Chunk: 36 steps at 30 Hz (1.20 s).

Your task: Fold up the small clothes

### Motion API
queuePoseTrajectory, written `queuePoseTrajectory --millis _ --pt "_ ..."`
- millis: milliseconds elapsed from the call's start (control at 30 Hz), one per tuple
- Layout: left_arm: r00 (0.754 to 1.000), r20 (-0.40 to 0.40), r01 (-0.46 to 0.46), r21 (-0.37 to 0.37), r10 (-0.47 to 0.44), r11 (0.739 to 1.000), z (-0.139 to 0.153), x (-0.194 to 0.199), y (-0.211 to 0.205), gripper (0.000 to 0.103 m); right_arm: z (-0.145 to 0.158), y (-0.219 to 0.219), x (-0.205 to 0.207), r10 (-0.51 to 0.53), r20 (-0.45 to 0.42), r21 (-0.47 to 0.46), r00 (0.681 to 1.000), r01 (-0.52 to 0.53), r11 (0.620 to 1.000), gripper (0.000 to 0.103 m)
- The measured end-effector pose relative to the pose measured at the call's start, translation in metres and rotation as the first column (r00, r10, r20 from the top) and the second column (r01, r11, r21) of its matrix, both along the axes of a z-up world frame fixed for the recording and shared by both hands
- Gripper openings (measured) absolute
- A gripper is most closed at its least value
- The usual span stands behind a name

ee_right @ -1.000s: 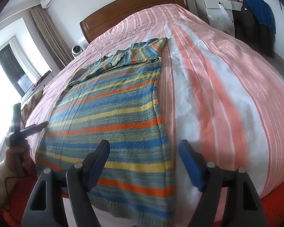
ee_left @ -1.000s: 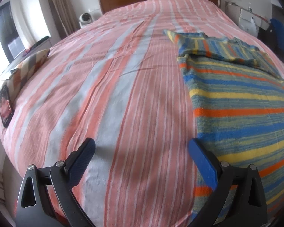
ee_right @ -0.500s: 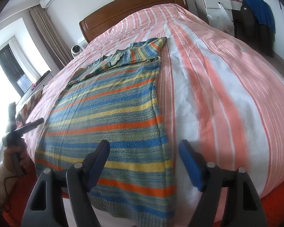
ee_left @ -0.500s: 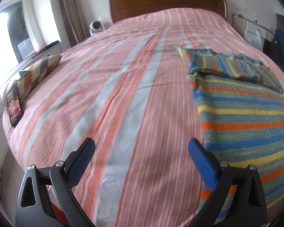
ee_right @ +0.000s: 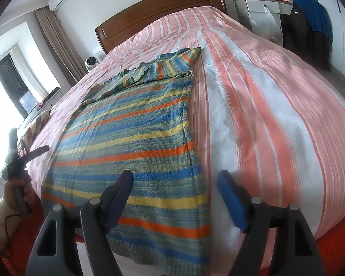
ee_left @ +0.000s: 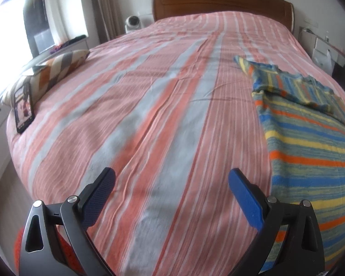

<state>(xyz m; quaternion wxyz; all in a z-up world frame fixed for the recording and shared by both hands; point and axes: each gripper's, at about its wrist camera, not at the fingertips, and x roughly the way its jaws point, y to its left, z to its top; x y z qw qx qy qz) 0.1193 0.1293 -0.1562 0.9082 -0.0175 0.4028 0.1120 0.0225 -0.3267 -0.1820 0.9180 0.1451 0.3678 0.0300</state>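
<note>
A striped knit sweater (ee_right: 135,124) in blue, yellow, orange and grey lies flat on the pink striped bed, its sleeves folded across the top. In the left wrist view the sweater (ee_left: 310,138) lies at the right. My left gripper (ee_left: 171,180) is open and empty above the bare bedspread, left of the sweater. My right gripper (ee_right: 174,184) is open and empty above the sweater's near right hem corner. The left gripper (ee_right: 18,154) also shows in the right wrist view, held in a hand at the left.
The bed (ee_left: 149,92) has a wooden headboard (ee_left: 218,2). A patterned pillow (ee_left: 55,69) and a phone (ee_left: 23,105) lie at the bed's left edge. A white camera (ee_left: 132,23) stands by the headboard. A desk and blue cloth on a chair (ee_right: 310,18) stand at the right.
The left gripper has swung left and back, so the sweater sits farther right in its view. The right gripper has barely moved. Both stay open.
</note>
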Motion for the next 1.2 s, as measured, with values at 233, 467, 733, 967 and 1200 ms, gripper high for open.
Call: queuePoseTrajectory --millis 233,467,733,967,1200 --pt "1.0 0.0 -0.018 -0.008 0.018 1.0 -0.001 0.001 0.003 0.099 0.0 0.001 0.0 0.0 -0.002 -0.003 1.0 0.0 1.0 0.075" --pt "1.0 0.026 -0.006 -0.03 0.007 1.0 0.007 -0.001 0.002 0.099 0.005 -0.001 -0.004 -0.024 0.019 -0.038 1.0 0.024 0.999 0.075" --pt "0.997 0.059 0.055 -0.089 -0.05 0.995 0.016 -0.009 0.003 0.099 0.02 0.008 -0.002 -0.088 0.016 -0.077 0.996 0.089 0.993 0.075" --pt "0.997 0.052 0.066 -0.173 -0.058 0.983 0.016 -0.01 0.014 0.099 0.017 0.052 0.021 -0.012 -0.034 -0.11 0.999 0.009 0.994 0.075" --pt "0.998 0.04 0.052 -0.217 -0.045 0.975 0.013 -0.011 0.02 0.099 0.012 0.08 0.032 0.054 -0.061 -0.146 0.997 -0.062 0.987 0.075"
